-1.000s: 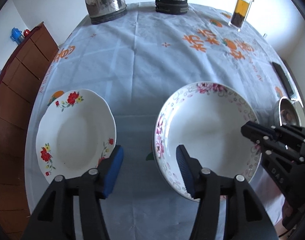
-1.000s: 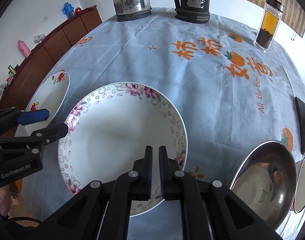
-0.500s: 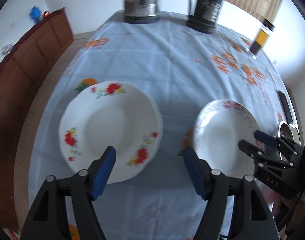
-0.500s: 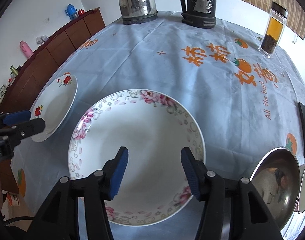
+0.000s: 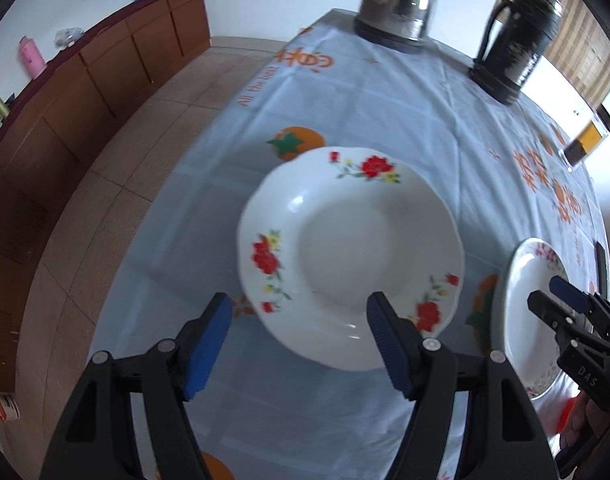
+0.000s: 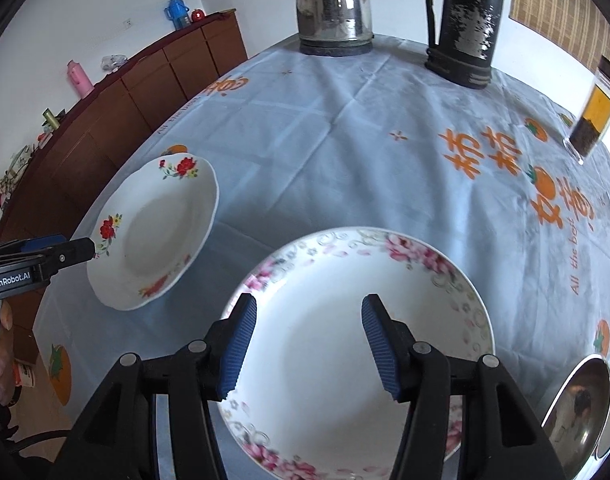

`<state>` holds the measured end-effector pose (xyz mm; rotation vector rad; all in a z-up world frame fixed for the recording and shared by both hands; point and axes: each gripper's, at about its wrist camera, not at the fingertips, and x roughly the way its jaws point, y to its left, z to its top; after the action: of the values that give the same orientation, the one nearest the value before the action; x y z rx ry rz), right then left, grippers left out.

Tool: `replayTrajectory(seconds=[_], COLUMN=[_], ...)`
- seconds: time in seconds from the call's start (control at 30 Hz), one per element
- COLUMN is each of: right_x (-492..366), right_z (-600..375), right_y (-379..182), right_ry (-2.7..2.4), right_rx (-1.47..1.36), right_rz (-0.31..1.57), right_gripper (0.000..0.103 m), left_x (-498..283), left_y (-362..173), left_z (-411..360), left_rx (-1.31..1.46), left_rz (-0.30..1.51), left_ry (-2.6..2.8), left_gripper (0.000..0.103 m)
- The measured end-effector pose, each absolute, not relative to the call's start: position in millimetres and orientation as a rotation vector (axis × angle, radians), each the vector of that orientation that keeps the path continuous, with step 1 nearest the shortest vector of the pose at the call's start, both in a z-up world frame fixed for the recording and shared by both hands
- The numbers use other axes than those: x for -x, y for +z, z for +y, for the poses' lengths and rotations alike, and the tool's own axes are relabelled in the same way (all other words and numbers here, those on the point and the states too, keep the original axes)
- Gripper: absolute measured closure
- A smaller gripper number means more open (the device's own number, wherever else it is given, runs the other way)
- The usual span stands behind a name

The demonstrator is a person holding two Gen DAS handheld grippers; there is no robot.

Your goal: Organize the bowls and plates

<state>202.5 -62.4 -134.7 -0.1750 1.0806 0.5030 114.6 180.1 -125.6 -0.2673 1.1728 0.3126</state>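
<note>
The left gripper was held with its jaws wide apart, nothing between them, low in the left wrist frame. Just beyond its blue pads, the red-flowered plate lay at the centre of that frame on the surface, which was covered by a pale blue cloth printed with orange fruit. The plate's near rim was seen between the two pads, though contact could not be told.

The right gripper was likewise held with its jaws spread and empty, low in the right wrist frame, over the pink-flowered plate, which filled the lower centre there. The two plates lay apart, cloth showing between them; in the right wrist view the red-flowered plate was at the middle left.

At the lower right edge of the right wrist frame a steel bowl was seen. At the top of that frame stood a steel kettle and a dark flask, with a glass tea bottle at the upper right.
</note>
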Motion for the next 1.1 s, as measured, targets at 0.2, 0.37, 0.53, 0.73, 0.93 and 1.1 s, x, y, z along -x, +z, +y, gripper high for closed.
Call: replayTrajectory(seconds=[0.2, 0.37, 0.53, 0.73, 0.93, 1.1], right_x=[-210, -219, -228, -235, -236, -237], right_z=[-37, -17, 4, 26, 33, 40], right_y=[-129, -129, -134, -147, -157, -166], right_ry=[0.535, 0.557, 0.575, 0.596, 0.591, 0.606], right_rx=[0.193, 0.192, 0.198, 0.221, 0.234, 0.247], right_rz=[1.064, 1.065, 1.078, 1.118, 1.143, 1.164], right_gripper=[0.046, 0.046, 0.046, 0.055, 0.06, 0.067], left_x=[-121, -128, -135, -142, -145, -147], left_y=[-133, -137, -143, -149, -153, -162], left_z=[199, 211, 218, 220, 224, 227], left_rx=[0.272, 0.275, 0.28, 0.281, 0.294, 0.304], left_rz=[1.185, 1.191, 1.207, 1.232, 1.235, 1.262], left_ry=[0.332, 0.343, 0.323, 0.291, 0.28, 0.278], left_gripper=[0.032, 0.033, 0.036, 0.055, 0.059, 0.083])
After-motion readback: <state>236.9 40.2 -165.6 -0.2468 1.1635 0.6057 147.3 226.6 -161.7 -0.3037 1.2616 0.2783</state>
